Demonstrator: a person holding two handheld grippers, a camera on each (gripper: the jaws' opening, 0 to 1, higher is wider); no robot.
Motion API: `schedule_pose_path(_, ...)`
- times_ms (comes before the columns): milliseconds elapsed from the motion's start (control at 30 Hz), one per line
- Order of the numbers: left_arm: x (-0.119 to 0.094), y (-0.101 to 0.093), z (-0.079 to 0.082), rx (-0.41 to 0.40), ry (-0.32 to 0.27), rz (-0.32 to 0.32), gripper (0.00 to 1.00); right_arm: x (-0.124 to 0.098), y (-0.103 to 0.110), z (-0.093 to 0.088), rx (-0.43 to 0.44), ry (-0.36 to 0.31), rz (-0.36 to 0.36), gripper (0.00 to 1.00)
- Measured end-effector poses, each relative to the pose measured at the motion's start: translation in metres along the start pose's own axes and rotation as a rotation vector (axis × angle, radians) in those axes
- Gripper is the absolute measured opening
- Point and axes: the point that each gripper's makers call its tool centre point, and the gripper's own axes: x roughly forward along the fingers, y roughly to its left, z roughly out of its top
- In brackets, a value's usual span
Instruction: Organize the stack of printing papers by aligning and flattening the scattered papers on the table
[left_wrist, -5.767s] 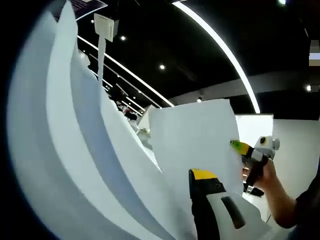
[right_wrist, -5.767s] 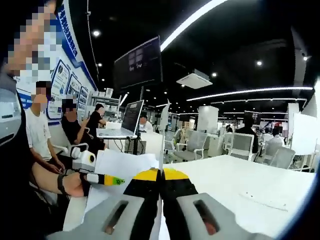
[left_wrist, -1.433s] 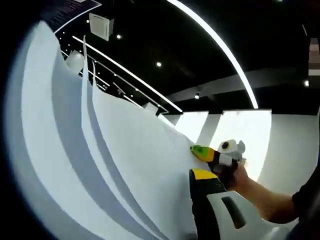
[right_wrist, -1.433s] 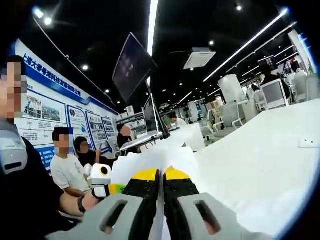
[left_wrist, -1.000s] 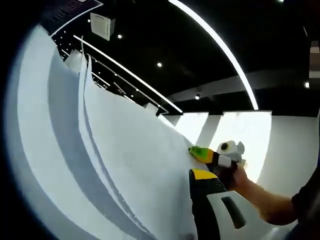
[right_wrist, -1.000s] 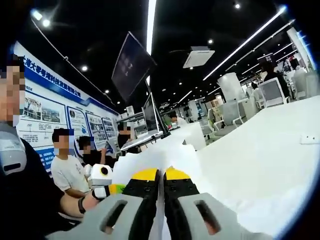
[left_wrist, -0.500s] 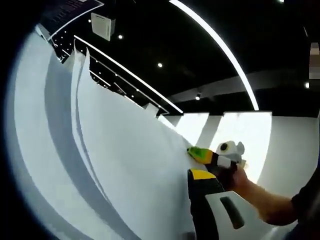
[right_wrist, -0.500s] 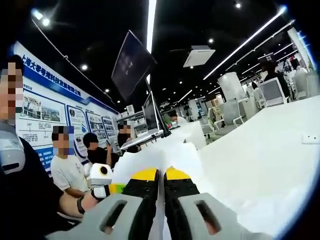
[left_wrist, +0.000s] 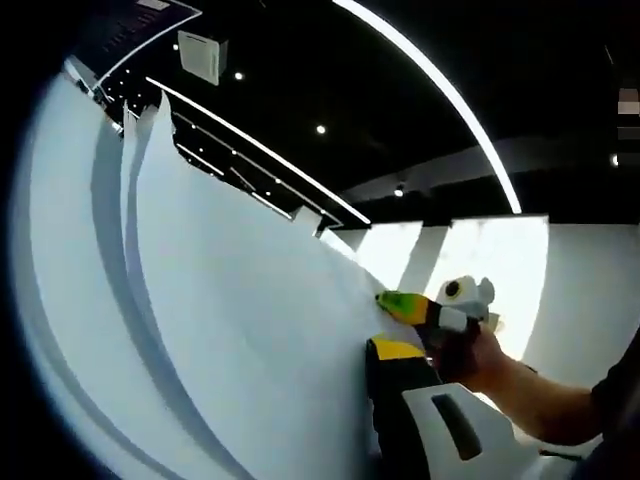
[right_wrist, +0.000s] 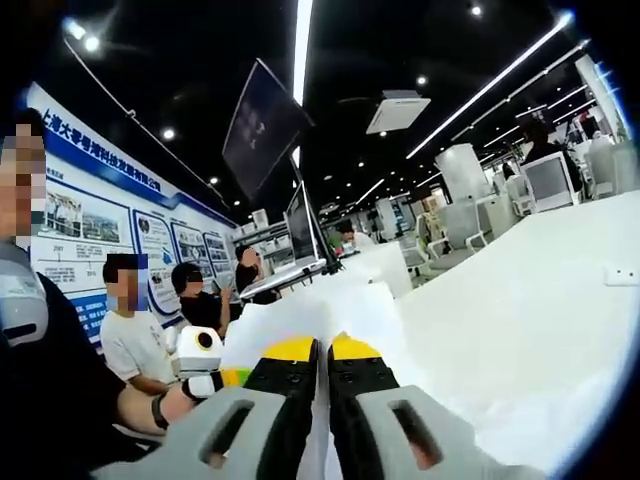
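The right tool (right_wrist: 322, 352) pinched the stack of white printing papers (left_wrist: 230, 330) edge-on above the white surface (right_wrist: 520, 320), while those sheets hid one jaw of the left tool (left_wrist: 385, 360), so its grip was unclear.

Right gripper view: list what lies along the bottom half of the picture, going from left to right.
Person's hand → left gripper → right gripper, jaws shut on the papers → white table → small white object lying on the table.
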Motion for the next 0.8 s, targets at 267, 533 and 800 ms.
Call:
schedule_pose_path(267, 0.0, -0.0003, 0.0002, 0.009, 0.001, 0.002, 0.23, 0.0003, -0.0014, 0.0, -0.006, 0.003, -0.002, 0.0)
schedule_pose_path(533, -0.0008, -0.0007, 0.0009, 0.019, -0.001, 0.003, 0.21, 0.0015, -0.0018, -0.0005, -0.004, 0.004, -0.004, 0.0)
schedule_pose_path(800, -0.0012, -0.0014, 0.001, 0.042, -0.001, 0.005, 0.16, 0.0012, -0.0026, -0.0036, -0.007, 0.013, -0.01, 0.01)
